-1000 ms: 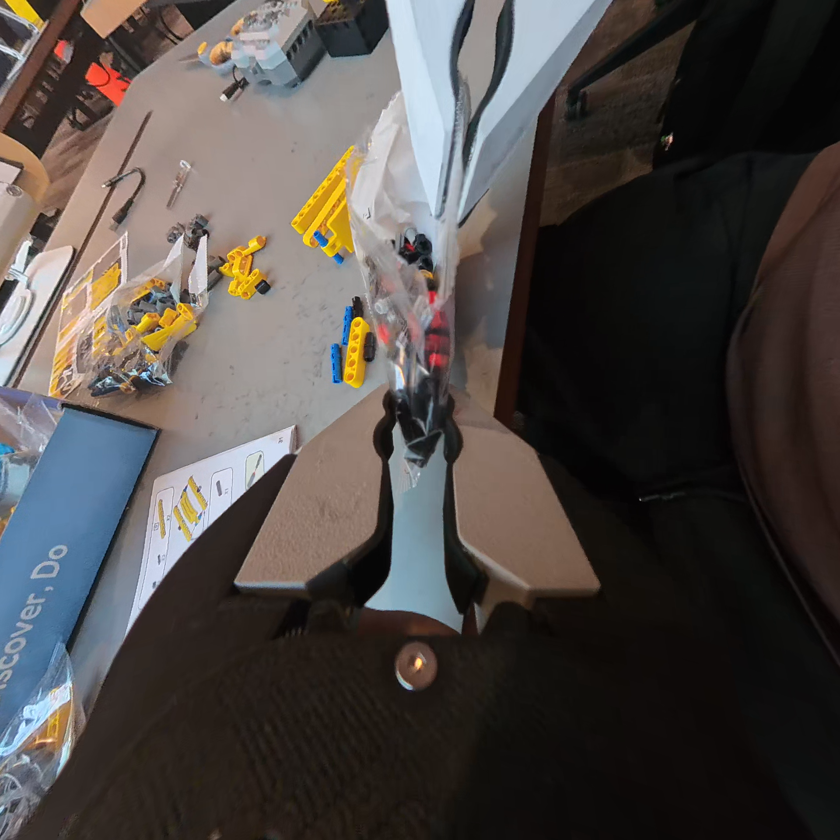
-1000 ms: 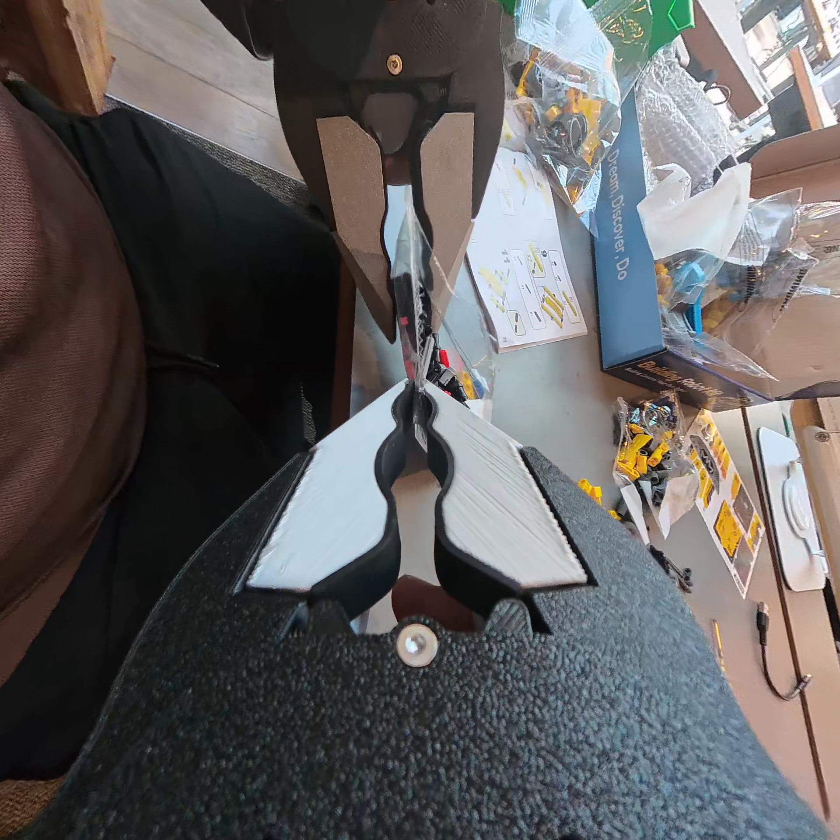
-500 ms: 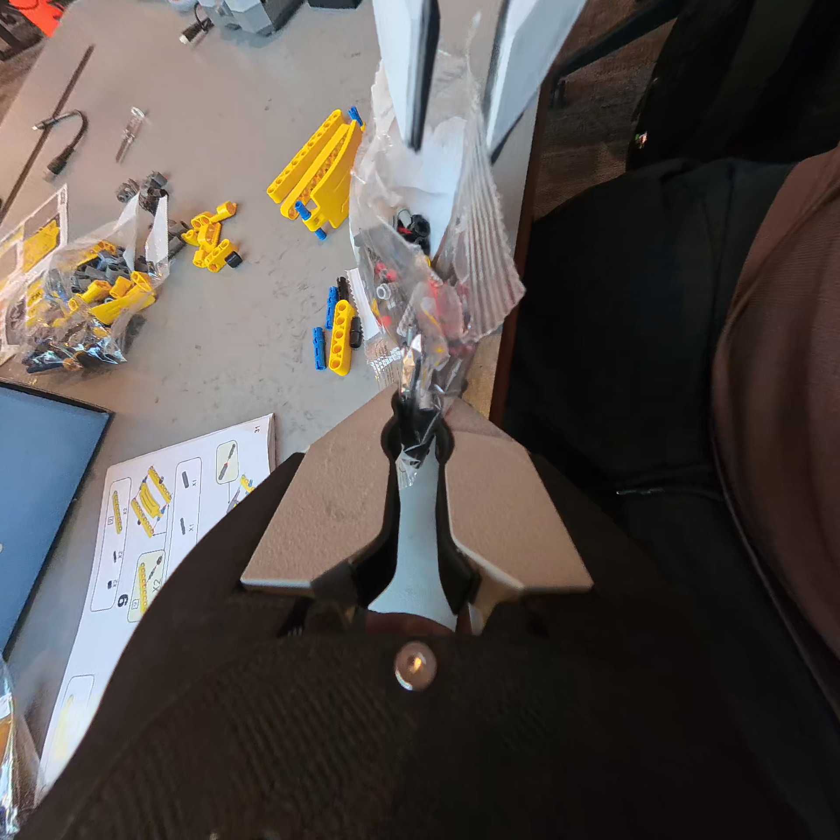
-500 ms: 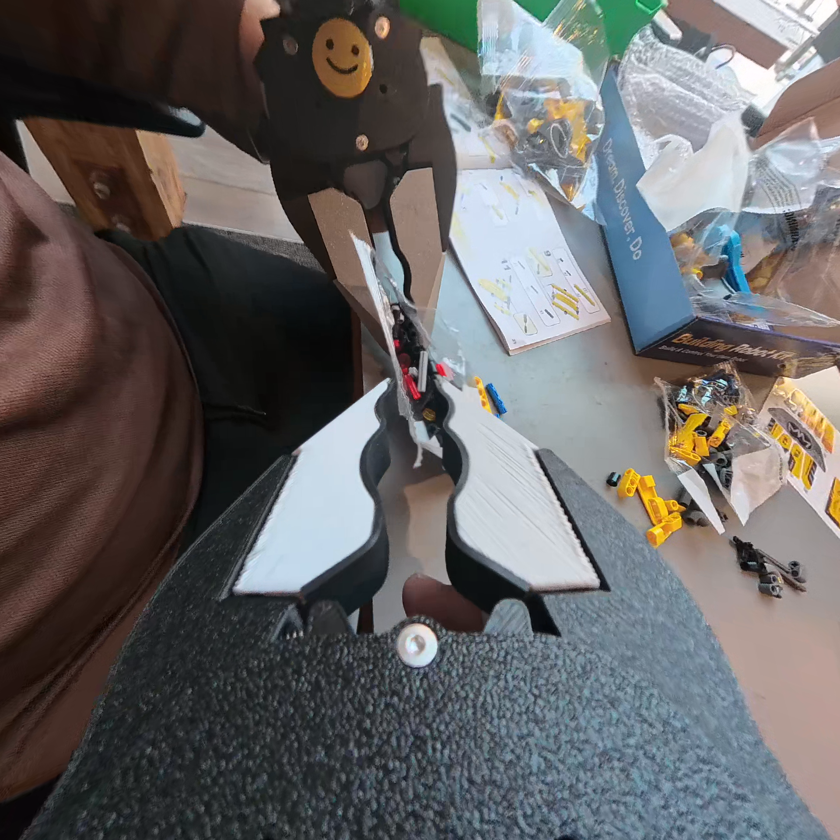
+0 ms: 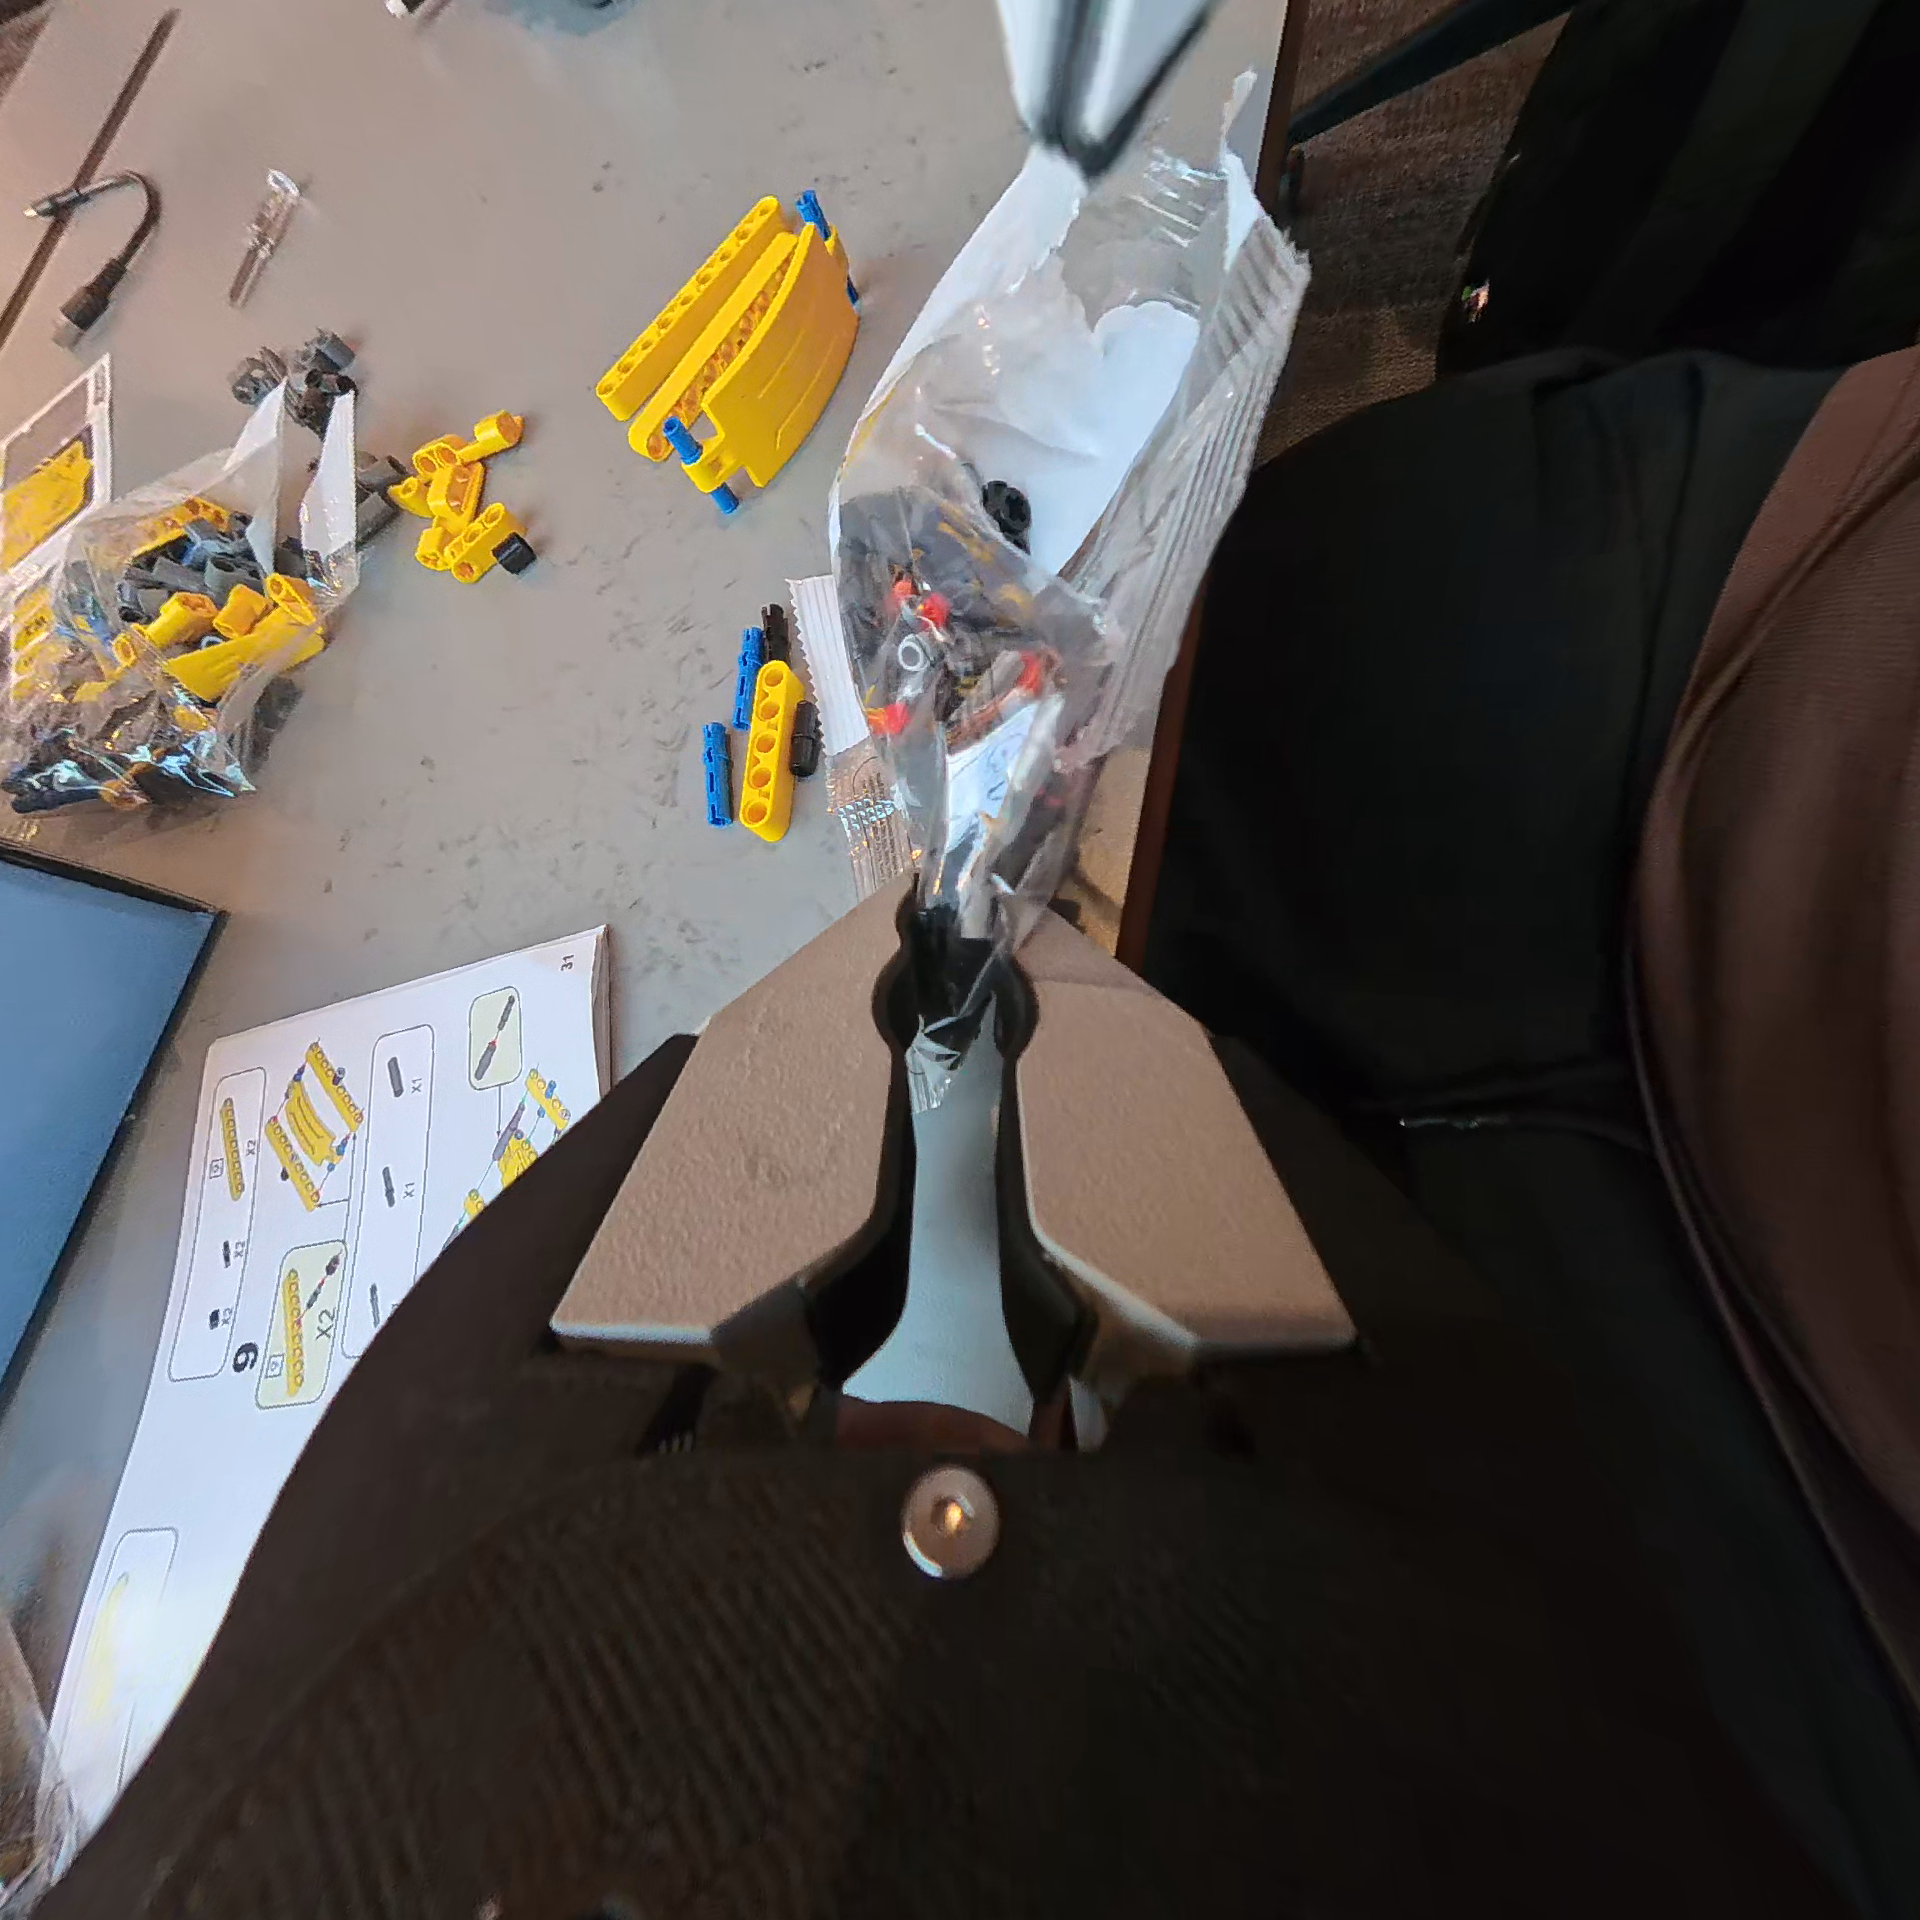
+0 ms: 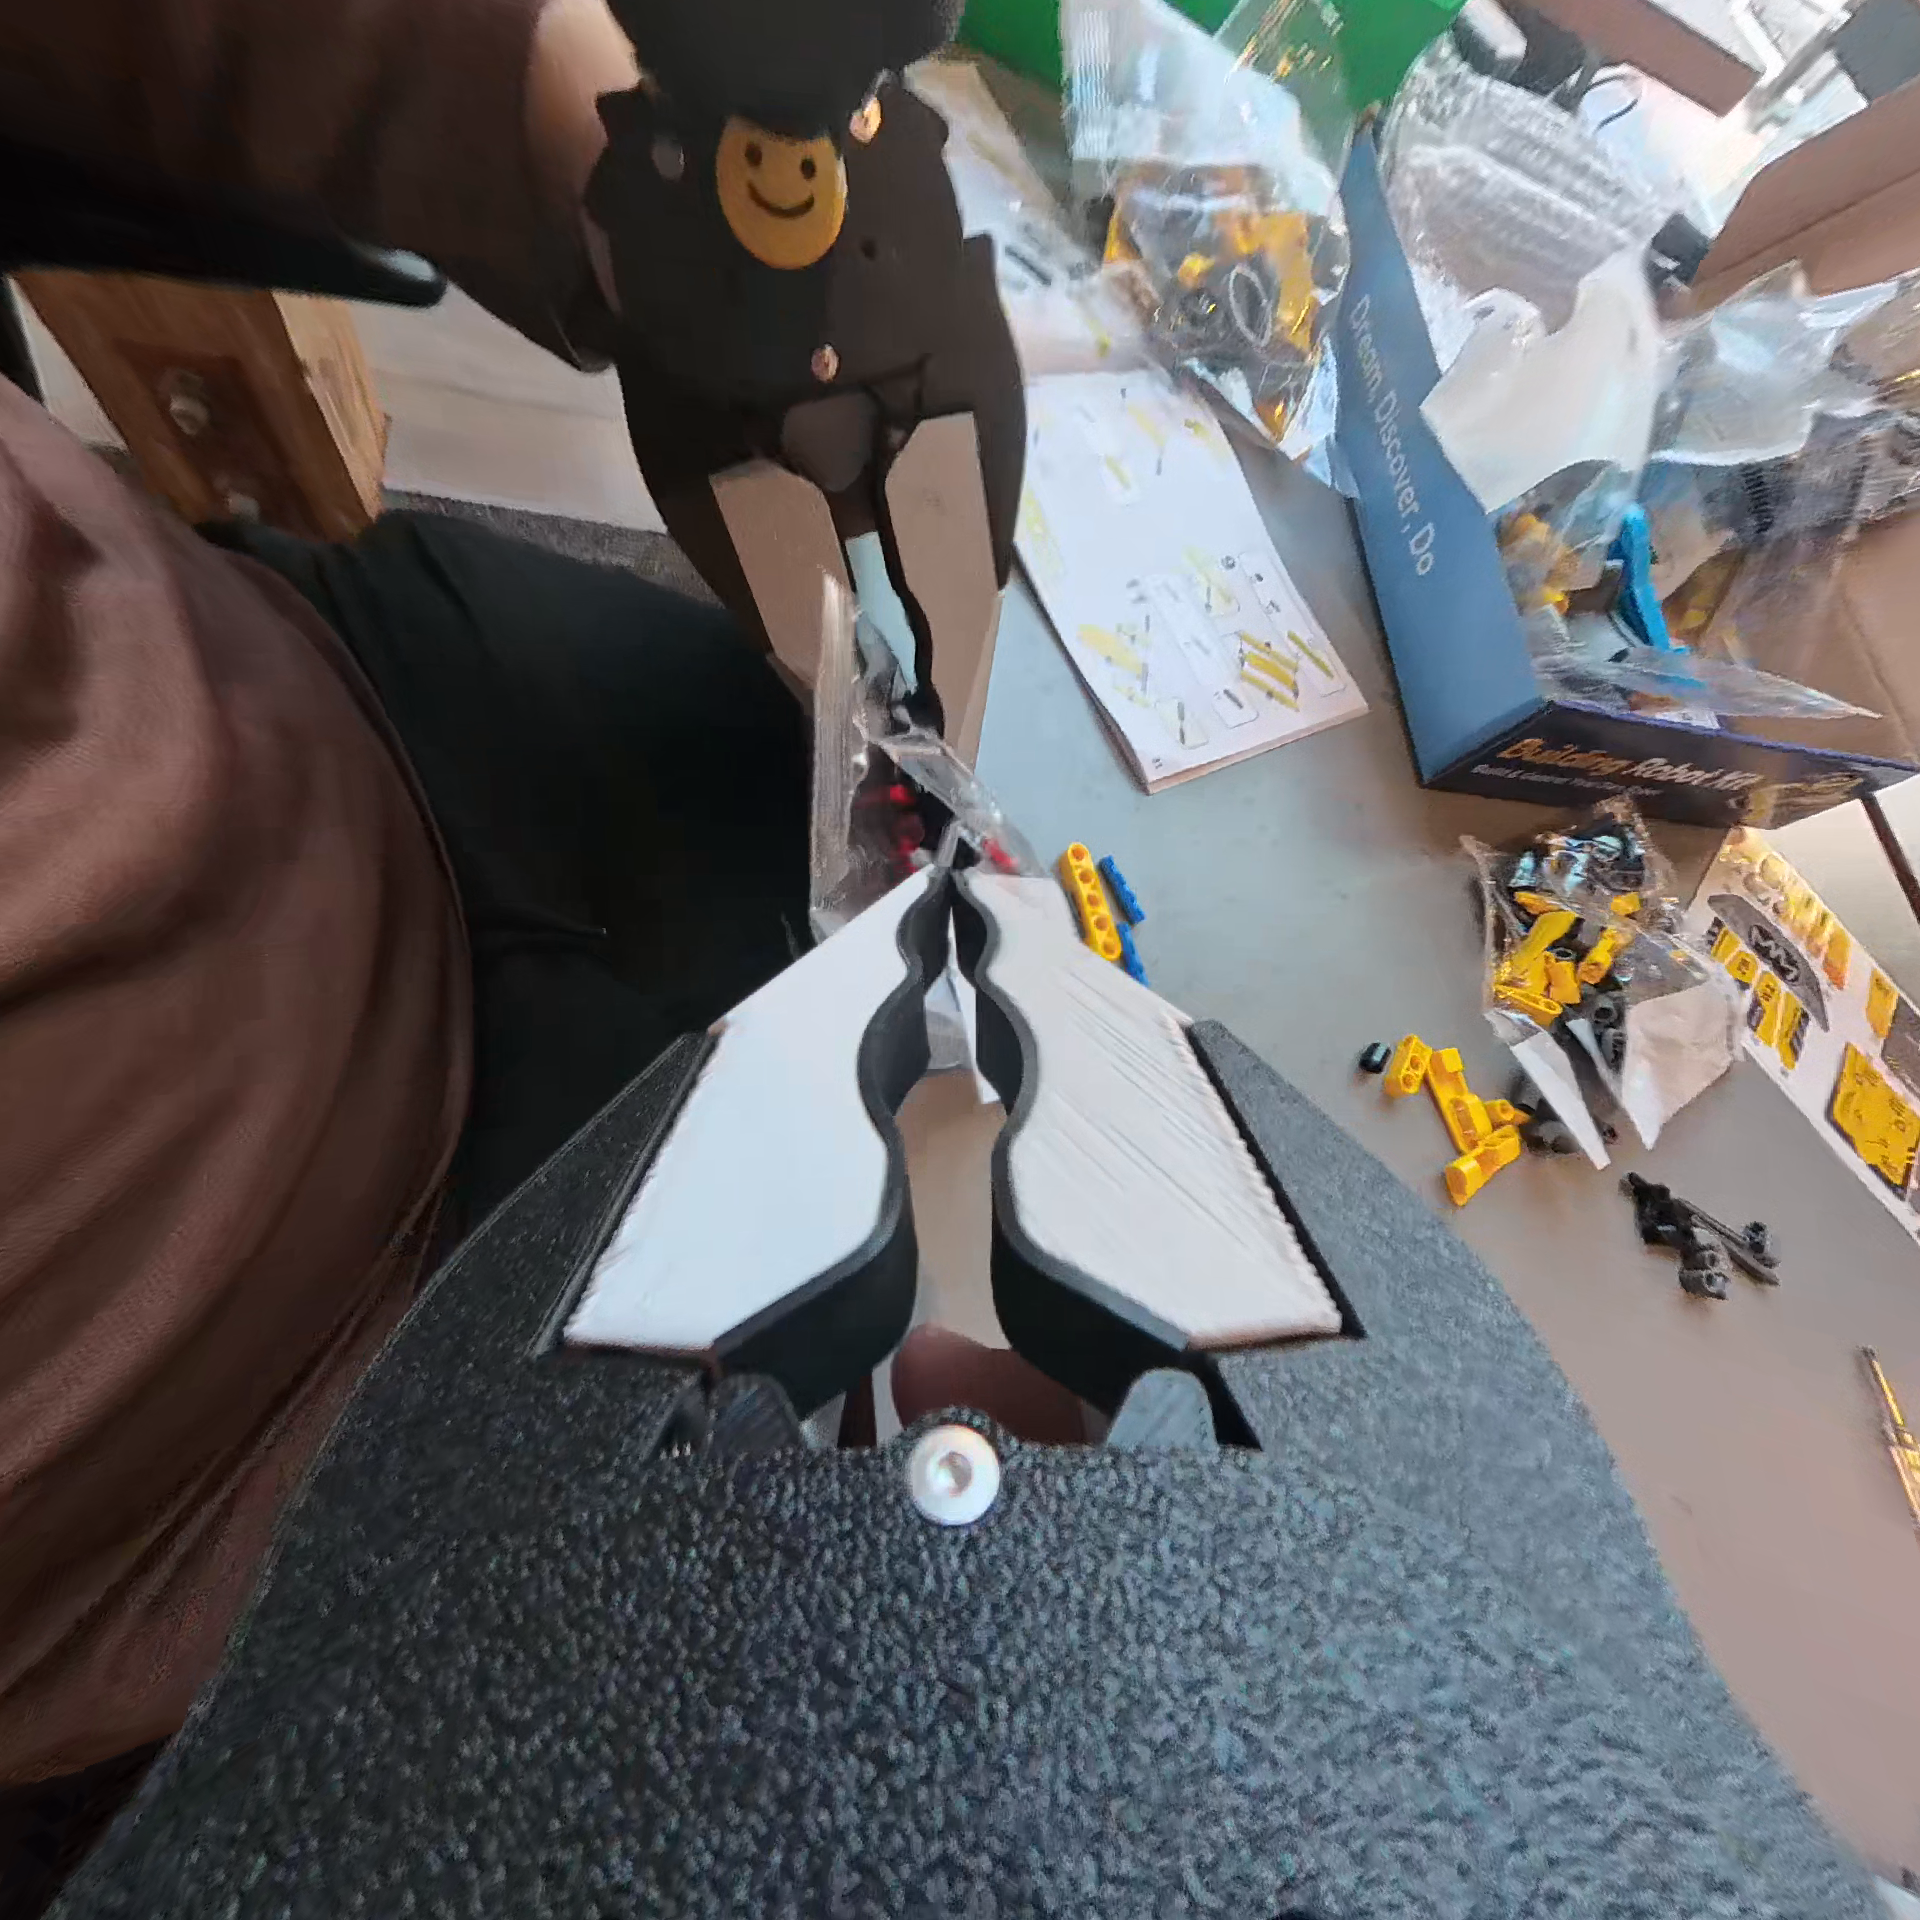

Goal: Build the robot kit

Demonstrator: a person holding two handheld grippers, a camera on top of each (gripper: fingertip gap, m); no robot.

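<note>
A clear plastic bag (image 5: 966, 665) of small black and red parts hangs over the table's near edge. My left gripper (image 5: 954, 940) is shut on its lower corner. My right gripper (image 6: 951, 883), with white fingers (image 6: 1101, 1101), is shut on the bag's opposite edge (image 6: 883, 790). The right gripper shows at the top of the left wrist view (image 5: 1086, 114), pinching the bag's top. The left gripper, with a yellow smiley disc, shows in the right wrist view (image 6: 862, 623). The bag is stretched between the two grippers, with a ribbed seal strip (image 5: 1226, 416) splayed to one side.
On the grey table (image 5: 499, 831) lie a yellow beam assembly (image 5: 748, 343), a short yellow beam with blue pins (image 5: 774, 748), loose yellow connectors (image 5: 468, 499), a bag of yellow and grey parts (image 5: 156, 644), an instruction booklet (image 5: 364, 1143) and a blue box (image 6: 1455, 582). A person's lap (image 5: 1455, 831) is beside the table edge. The gap from one gripper's tips to the other's is roughly 10 cm.
The right gripper was shut on the bag, opened half a second ago, and is shut again on its upper edge. The bag has spread wider and both grippers have shifted over the table.
</note>
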